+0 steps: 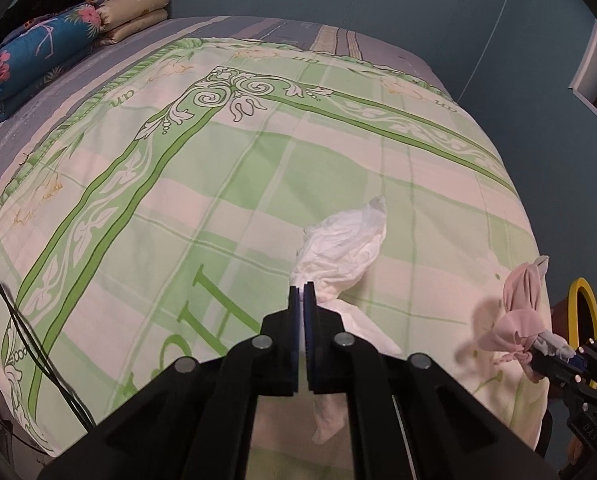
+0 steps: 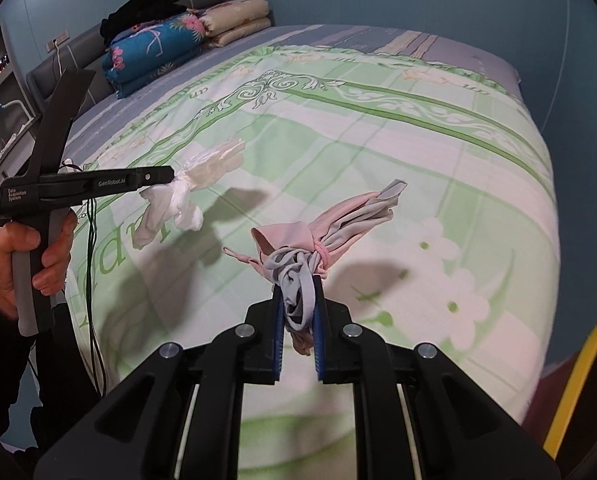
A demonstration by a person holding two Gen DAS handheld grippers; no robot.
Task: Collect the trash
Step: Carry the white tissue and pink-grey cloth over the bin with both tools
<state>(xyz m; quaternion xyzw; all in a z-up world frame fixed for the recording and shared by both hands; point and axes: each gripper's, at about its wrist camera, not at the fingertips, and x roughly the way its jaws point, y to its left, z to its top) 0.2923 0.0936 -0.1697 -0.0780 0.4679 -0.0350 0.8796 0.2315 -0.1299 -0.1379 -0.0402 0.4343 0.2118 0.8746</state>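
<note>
A crumpled white plastic bag [image 1: 344, 246] hangs above the green and white bed cover, pinched in my left gripper [image 1: 303, 290], whose jaws are shut on it. The same white bag [image 2: 186, 196] and the left gripper [image 2: 173, 176] show at the left of the right wrist view, held by a hand [image 2: 14, 264]. My right gripper [image 2: 298, 286] is shut on a knotted pink and grey cloth bundle [image 2: 318, 236], lifted off the bed. In the left wrist view that bundle [image 1: 518, 312] and the right gripper [image 1: 536, 360] sit at the right edge.
The bed cover [image 1: 218, 184] fills both views. Folded quilts and pillows [image 2: 158, 46] are stacked at the far head end by a grey headboard. A yellow-rimmed object [image 1: 588, 308] stands beside the bed on the right. Black cables [image 1: 38, 344] trail over the left edge.
</note>
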